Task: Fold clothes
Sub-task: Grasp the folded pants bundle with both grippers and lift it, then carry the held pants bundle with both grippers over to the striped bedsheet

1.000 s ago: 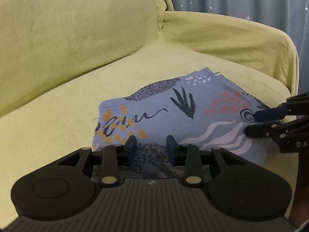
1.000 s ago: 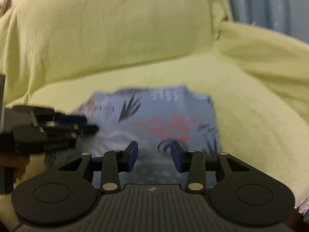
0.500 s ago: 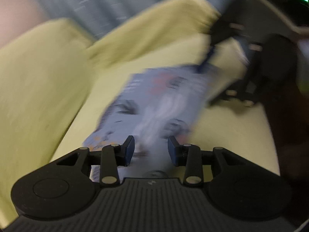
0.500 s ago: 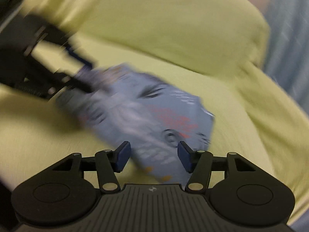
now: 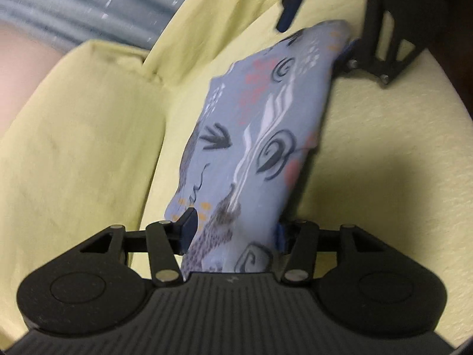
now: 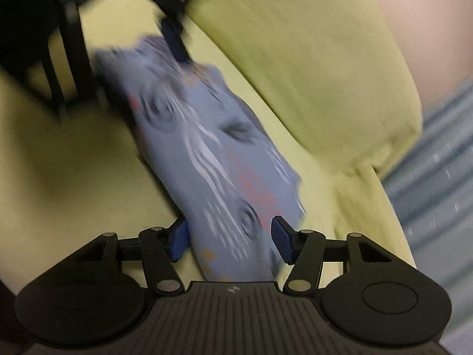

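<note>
In the left wrist view the left gripper sits at 6 o'clock with its jaws standing wide on either side of the near end of the folded garment, the cloth running between the pads and down under the gripper body; whether the pads press on it I cannot tell, since the right pad is mostly covered by fabric. The garment, blue with swirls, leaves and coral dots, lies as a flat bundle on the yellow-green sofa seat, its long axis running from 6 o'clock up toward 1 o'clock. At that far end the right gripper straddles the opposite short edge, jaws also apart.

The right wrist view mirrors this: right gripper wide at 6 o'clock, garment stretching toward 11 o'clock to the left gripper. Each gripper is nearest its own end, so the coming move turns on that end-to-end line.

Motion blur smears the right view; the garment's layers, underside and type stay unreadable
</note>
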`<state>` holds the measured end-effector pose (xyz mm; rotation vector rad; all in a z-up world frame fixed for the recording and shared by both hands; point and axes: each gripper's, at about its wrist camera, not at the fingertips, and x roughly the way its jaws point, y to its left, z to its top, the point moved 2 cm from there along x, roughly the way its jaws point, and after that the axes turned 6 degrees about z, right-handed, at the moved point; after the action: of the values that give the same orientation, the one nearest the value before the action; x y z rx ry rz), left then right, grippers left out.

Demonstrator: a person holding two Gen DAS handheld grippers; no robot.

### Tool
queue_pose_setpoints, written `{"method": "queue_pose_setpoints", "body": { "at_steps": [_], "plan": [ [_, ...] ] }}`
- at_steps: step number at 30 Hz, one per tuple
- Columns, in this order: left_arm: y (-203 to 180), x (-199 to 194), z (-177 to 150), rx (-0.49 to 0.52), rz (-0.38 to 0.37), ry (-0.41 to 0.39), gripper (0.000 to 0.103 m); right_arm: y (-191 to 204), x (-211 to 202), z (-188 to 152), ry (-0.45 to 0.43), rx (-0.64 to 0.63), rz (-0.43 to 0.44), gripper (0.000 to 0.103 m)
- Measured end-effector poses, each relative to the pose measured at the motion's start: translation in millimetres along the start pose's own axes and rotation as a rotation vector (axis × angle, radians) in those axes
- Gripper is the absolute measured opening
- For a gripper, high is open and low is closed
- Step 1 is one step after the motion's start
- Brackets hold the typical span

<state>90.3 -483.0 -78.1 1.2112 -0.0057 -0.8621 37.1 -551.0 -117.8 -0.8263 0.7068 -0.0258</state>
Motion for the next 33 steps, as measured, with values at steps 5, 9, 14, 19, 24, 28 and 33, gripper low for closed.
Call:
{"method": "queue_pose_setpoints", "body": {
  "at_steps": [5,9,14,19,24,28,33],
  "plan": [
    [-11.6,-0.9,3.1,0.069,-0.029,-0.018,0.021,2.7,7.5,-4.3,0.031,-0.024,-0.021,0.035],
    [-3.4,0.5,2.5,0.013,-0.065,-0.004,0.007,11.4,14.0,-1.4,0.049,-0.032,0.002,0.019],
    [3.3,-28.3,13.7,0.034,-0.011,-0.089,0.005,-1.2,-4.6,3.0,0.03,0.054,-0.016,0.009],
    [8.0,-85.1,34.5,0.074,0.019,-0.22,0.004,-15.9,-73.0,4.8,0.006,0.117,-0.098,0.008],
    [5.2,-142.4,65.7,0.114,0.016,-0.366,0.004,-11.3,-154.4,-23.5,0.075,0.166,-0.181,0.007],
    [-6.7,-185.1,102.7,0.137,-0.047,-0.503,0.004,-7.5,-219.7,-46.2,0.13,0.205,-0.247,0.007],
    [-23.5,-236.5,148.7,0.169,-0.13,-0.674,0.005,-2.6,-301.5,-74.6,0.199,0.255,-0.33,0.007]
  ]
}}
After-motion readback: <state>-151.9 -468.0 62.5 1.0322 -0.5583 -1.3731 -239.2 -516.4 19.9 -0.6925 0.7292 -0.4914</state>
